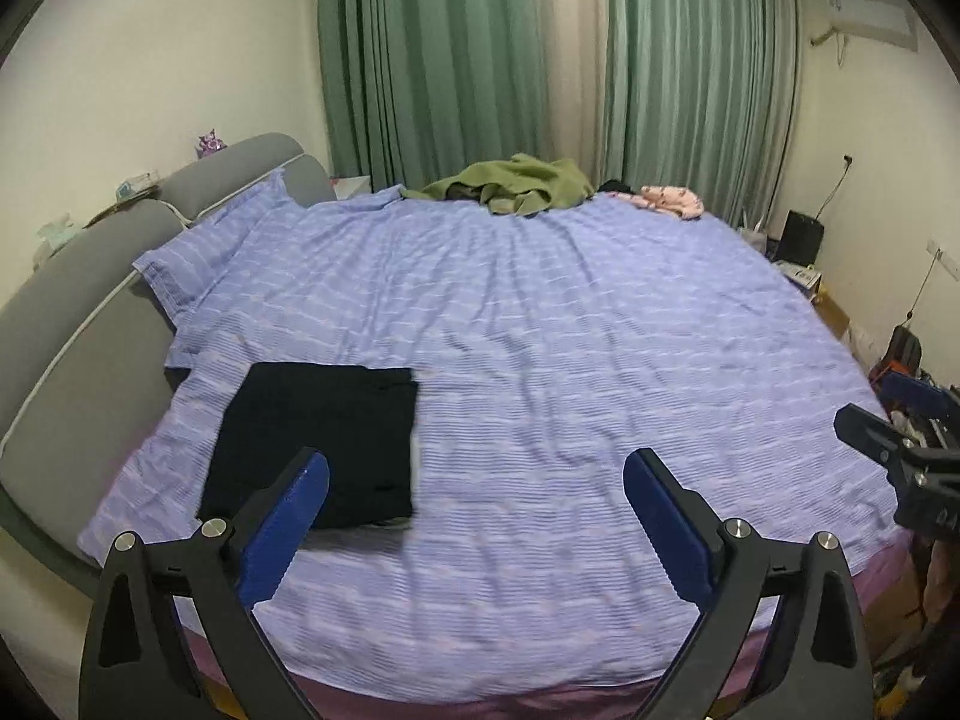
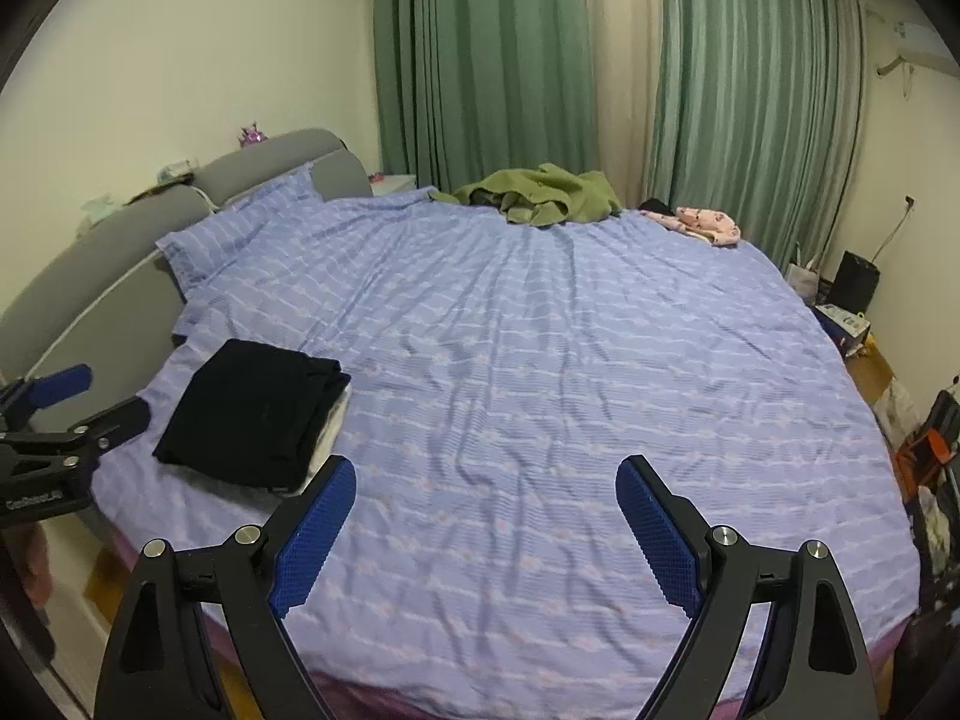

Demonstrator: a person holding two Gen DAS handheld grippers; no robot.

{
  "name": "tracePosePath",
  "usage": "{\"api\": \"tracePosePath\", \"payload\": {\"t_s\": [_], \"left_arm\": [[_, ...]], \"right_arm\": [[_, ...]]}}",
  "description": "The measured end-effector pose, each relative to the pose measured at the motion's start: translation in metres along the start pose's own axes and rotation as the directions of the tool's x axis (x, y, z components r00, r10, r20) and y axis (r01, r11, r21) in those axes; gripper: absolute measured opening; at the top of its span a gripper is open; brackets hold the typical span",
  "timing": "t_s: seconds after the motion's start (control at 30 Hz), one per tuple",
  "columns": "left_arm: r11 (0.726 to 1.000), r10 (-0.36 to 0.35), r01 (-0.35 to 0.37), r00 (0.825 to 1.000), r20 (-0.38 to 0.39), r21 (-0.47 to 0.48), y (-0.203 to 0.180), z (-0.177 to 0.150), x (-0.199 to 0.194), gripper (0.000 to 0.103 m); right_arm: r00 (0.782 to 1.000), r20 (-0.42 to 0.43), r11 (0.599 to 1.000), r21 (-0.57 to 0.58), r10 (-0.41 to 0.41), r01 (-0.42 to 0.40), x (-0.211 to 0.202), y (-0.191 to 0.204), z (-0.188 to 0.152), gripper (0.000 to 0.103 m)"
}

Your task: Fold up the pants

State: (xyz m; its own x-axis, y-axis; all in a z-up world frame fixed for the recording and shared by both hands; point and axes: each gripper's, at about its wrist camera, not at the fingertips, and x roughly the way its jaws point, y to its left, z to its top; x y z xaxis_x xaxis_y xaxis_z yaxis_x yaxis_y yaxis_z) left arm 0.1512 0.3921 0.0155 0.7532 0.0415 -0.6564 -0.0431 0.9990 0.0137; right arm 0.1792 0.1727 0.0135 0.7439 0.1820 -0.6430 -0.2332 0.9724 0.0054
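The black pants (image 1: 318, 438) lie folded into a flat rectangle on the near left of the bed's purple striped sheet (image 1: 570, 360). They also show in the right wrist view (image 2: 252, 414), resting on something white. My left gripper (image 1: 477, 480) is open and empty, held above the bed's near edge, just right of the pants. My right gripper (image 2: 486, 486) is open and empty, further right above the sheet. Each gripper shows at the edge of the other's view, the right one (image 1: 900, 450) and the left one (image 2: 66, 414).
A green garment (image 1: 516, 183) and a pink one (image 1: 672, 201) lie at the bed's far edge by green curtains (image 1: 438, 60). A grey padded headboard (image 1: 72, 312) runs along the left. Boxes and clutter (image 1: 804, 276) stand on the floor at right.
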Motion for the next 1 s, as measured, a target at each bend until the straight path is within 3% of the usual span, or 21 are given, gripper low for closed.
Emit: {"api": "tracePosePath", "payload": {"t_s": [0.2, 0.43, 1.0], "left_arm": [[1.000, 0.008, -0.008, 1.000, 0.014, -0.010, -0.076, -0.022, -0.040, 0.101], [1.000, -0.004, 0.004, 1.000, 0.010, -0.001, -0.125, -0.039, -0.069, 0.101], [0.995, -0.048, 0.042, 0.997, 0.064, 0.093, -0.168, -0.034, -0.101, 0.103]], "right_arm": [[0.999, 0.029, 1.000, -0.008, 0.018, -0.018, -0.055, -0.057, -0.028, 0.089], [0.999, 0.020, 0.999, 0.027, 0.025, -0.026, -0.091, -0.098, -0.050, 0.089], [0.998, 0.062, 0.995, 0.093, -0.034, 0.028, -0.139, -0.126, -0.071, 0.089]]}}
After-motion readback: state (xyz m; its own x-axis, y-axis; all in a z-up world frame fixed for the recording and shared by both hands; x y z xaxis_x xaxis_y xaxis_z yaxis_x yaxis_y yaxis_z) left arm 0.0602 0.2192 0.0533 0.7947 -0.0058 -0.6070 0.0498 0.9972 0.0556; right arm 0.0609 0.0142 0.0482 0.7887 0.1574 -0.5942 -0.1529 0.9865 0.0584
